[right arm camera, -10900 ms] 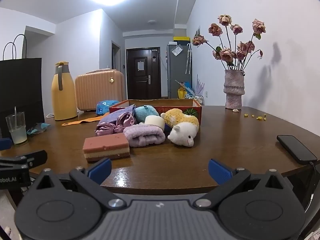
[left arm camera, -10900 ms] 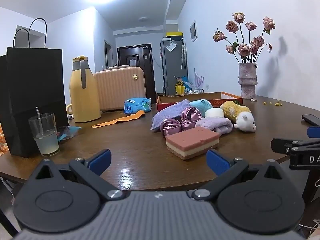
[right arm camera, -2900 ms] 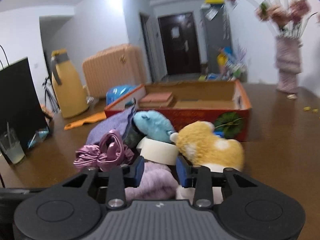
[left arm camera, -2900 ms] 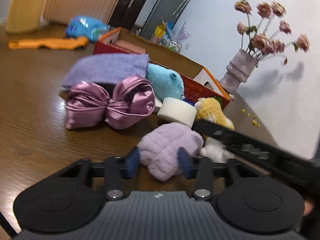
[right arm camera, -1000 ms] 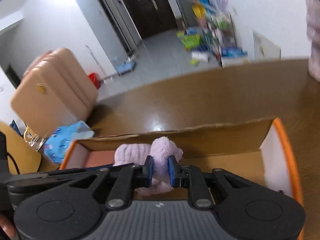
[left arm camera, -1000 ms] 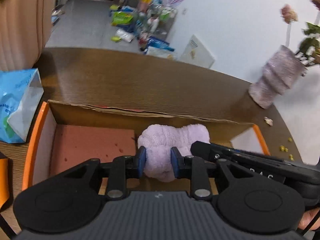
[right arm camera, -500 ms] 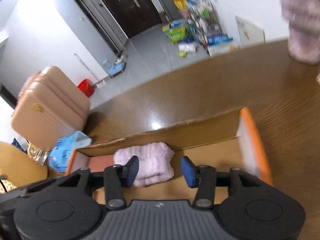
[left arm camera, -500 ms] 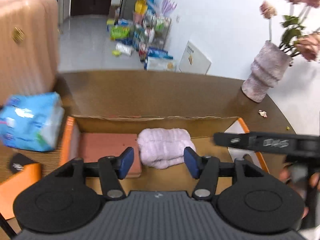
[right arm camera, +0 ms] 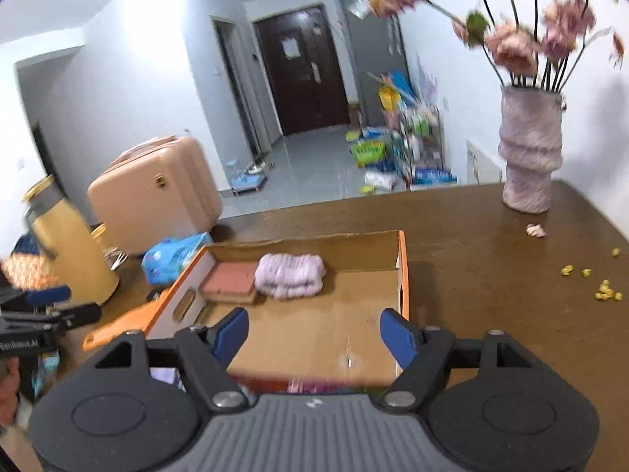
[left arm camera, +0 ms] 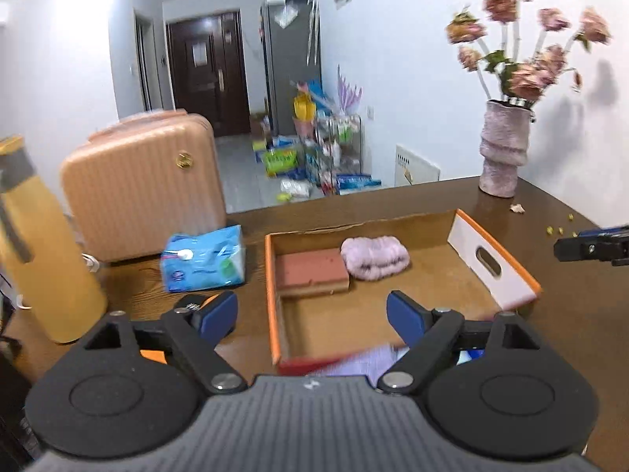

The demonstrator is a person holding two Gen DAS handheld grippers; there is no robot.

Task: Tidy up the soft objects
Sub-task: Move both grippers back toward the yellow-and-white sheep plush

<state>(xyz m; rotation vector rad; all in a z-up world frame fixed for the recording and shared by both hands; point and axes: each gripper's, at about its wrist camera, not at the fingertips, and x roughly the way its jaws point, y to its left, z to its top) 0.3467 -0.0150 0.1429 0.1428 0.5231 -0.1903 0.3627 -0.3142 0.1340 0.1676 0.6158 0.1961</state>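
Observation:
The lilac fluffy towel roll [left arm camera: 374, 256] lies in the far end of the orange-rimmed cardboard box [left arm camera: 496, 265], beside the pink sponge block [left arm camera: 311, 269]. Both also show in the right wrist view, the towel [right arm camera: 290, 274] right of the sponge [right arm camera: 230, 279] inside the box [right arm camera: 401, 271]. My left gripper [left arm camera: 312, 314] is open and empty above the box's near end. My right gripper [right arm camera: 314, 332] is open and empty over the box floor. A lilac cloth [left arm camera: 354, 360] peeks out below the box's near wall.
A blue tissue pack [left arm camera: 202, 259], a peach suitcase [left arm camera: 143, 185] and a yellow jug [left arm camera: 35, 251] stand left of the box. A vase of dried roses [left arm camera: 503, 149] stands at the far right, with yellow bits [right arm camera: 597, 279] scattered on the table.
Both grippers have opened wider and pulled back and up from the towel roll, which stays in the box. The view has risen and widened.

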